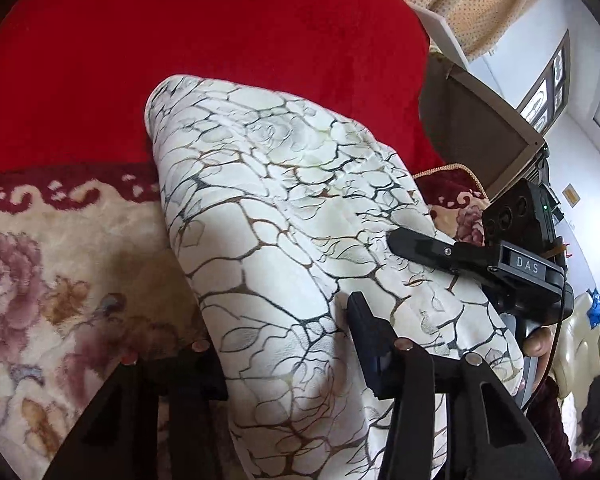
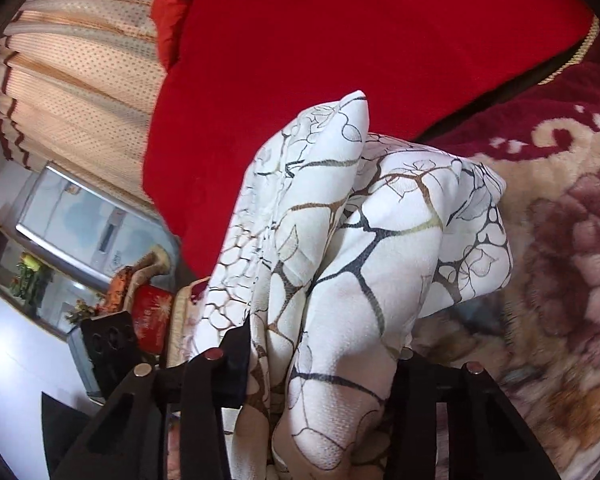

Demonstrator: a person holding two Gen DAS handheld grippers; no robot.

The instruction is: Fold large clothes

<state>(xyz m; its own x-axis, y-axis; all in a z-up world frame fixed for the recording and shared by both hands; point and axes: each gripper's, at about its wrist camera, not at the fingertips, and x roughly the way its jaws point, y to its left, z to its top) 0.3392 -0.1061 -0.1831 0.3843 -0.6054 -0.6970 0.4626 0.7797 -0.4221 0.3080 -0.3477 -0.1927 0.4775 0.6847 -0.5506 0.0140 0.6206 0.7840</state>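
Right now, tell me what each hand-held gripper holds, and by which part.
Both hold the white patterned garment: the left hand-held gripper and the right hand-held gripper each pinch a bunched fold at its near end.

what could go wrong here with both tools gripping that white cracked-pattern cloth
1. The white cloth with dark branching lines is bunched thick in the right tool, so layers may slip out unevenly.
2. The left tool grips only a ridge of it, so the loose rest may sag and spoil the fold.
3. The cloth may drag on the fluffy floral blanket.
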